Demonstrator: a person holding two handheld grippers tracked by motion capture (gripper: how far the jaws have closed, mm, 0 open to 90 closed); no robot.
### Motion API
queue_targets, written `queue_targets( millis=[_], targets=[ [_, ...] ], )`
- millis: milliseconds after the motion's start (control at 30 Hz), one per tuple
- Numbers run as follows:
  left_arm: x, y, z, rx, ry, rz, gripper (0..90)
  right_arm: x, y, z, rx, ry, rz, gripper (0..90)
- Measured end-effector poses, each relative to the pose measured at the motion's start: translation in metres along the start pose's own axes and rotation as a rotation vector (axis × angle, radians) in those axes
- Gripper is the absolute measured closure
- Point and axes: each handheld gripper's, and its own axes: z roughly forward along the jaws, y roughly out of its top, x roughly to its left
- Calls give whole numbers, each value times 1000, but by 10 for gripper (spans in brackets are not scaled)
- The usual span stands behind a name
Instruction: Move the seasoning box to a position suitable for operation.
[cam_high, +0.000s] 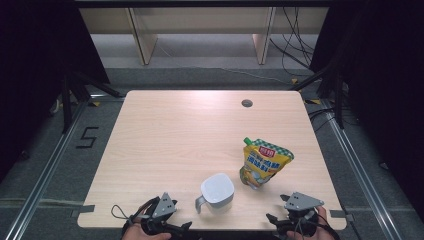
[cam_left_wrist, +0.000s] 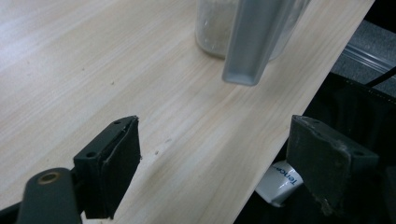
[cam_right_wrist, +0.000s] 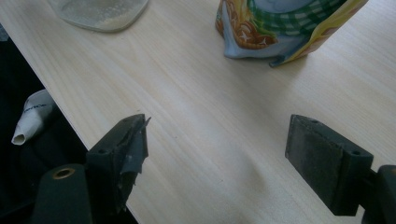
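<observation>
- The counter is pale wood-grain with rounded corners and a dark round cable hole near its far edge.
- It stands on grey floor marked with a "5"; black curtains hang at both sides, and cables trail at the far right.
- A white-lidded jug stands near the front edge, with a yellow pouch upright just beside it.
- The left hand-held gripper and the right hand-held gripper hover at the near edge, jaws spread, gripping nothing.
</observation>
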Motion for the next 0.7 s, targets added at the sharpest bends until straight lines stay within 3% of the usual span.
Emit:
queue_targets(
  millis=[100, 333, 700],
  targets=[
    [-3, 1, -1, -41, -11, -30, 172, 0, 0, 0, 9, 2, 10, 220],
    [0, 1, -2, -27, 1, -8, 172, 0, 0, 0, 1, 0, 1, 220],
    [-1, 1, -3, -41, 13, -15, 172, -1, 0, 1, -1, 6, -9, 220]
  ],
)
